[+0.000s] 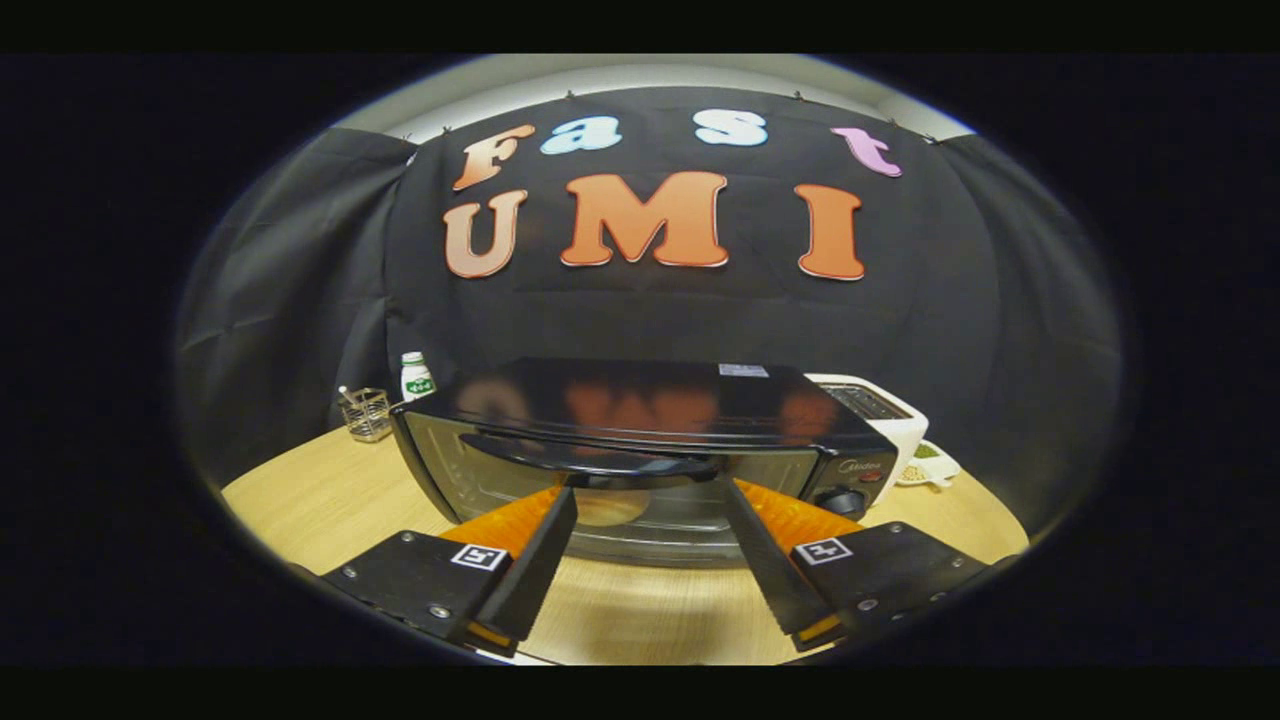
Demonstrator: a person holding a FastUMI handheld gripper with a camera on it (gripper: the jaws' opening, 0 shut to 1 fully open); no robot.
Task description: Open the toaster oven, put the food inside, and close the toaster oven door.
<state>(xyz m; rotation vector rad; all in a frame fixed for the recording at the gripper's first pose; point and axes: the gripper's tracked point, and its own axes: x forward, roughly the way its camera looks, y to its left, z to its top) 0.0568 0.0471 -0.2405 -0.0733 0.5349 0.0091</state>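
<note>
I'm holding the gripper (648, 492) spread wide, fingertips at the oven (640, 450) handle (590, 458) on the table (330, 495); door looks closed, so opening, loading and closing all remain

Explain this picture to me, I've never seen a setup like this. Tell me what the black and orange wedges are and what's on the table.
The camera rides on a hand-held gripper and looks forward along its two fingers: those are the wedges. They stand open, holding nothing, their tips just short of the handle of a black toaster oven, whose door is shut. The oven sits on a wooden table. Behind it stand a small wire holder, a white bottle, a white toaster and a small dish.
</note>
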